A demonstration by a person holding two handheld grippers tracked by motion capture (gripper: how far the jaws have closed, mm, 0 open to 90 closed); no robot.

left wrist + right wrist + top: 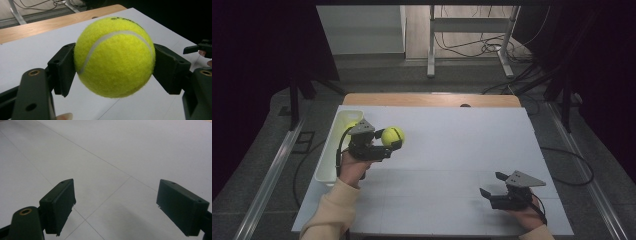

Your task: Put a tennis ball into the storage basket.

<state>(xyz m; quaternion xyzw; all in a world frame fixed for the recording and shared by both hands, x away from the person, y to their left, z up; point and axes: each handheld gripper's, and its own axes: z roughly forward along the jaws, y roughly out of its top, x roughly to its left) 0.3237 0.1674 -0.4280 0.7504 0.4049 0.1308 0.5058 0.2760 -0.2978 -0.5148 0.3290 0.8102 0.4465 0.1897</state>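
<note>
A yellow tennis ball (392, 135) (114, 56) is clamped between the black jaws of my left gripper (393, 138) (114, 65), held above the white table sheet at its left side, just right of the white bin. Both pads (62, 68) press on the ball's sides. My right gripper (493, 184) (116, 206) rests low near the front right of the sheet, its jaws wide apart with bare white surface between them. A second yellow ball (351, 124) peeks out inside the bin behind the left gripper.
A long white bin (333, 150) lies along the left edge of the white sheet (452, 145). A wooden table edge (432, 99) shows beyond the sheet. Metal stand legs and cables (472, 47) sit on the floor farther back.
</note>
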